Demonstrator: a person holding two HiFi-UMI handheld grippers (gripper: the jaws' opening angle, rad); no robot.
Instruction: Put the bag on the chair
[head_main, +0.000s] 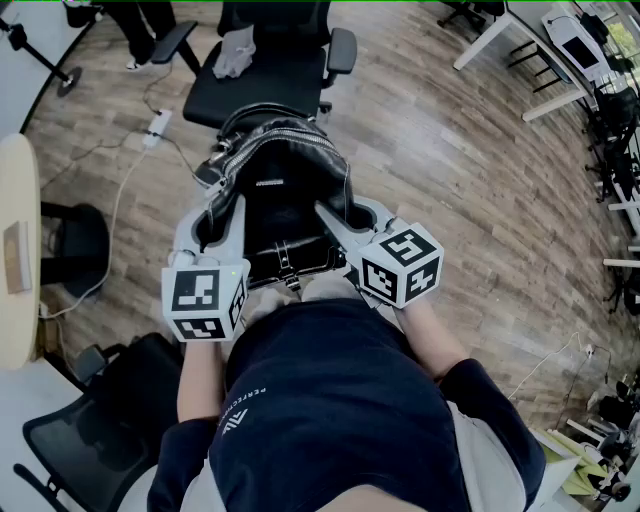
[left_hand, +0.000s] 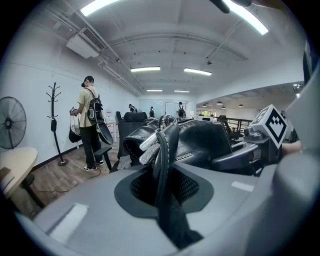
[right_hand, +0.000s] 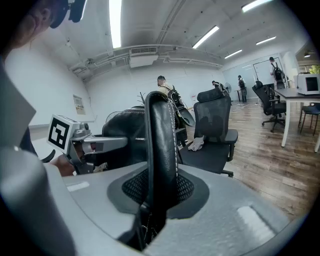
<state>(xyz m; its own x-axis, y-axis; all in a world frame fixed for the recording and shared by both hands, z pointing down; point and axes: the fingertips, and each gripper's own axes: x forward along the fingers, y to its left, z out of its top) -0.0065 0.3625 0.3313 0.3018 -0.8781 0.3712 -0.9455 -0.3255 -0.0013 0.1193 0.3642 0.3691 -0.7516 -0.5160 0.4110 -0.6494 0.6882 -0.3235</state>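
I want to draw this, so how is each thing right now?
bag: held up in the air, not set down yet.
left gripper: shut on a strap of the bag.
right gripper: shut on a strap of the bag.
chair: standing ahead, with no bag on its seat.
cloth: crumpled, lying on the chair's seat.

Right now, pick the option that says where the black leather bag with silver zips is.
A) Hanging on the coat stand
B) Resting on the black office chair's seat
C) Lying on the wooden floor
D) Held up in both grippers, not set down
D: the left gripper and right gripper each clamp the black leather bag, while the black office chair ahead holds only a pale cloth.
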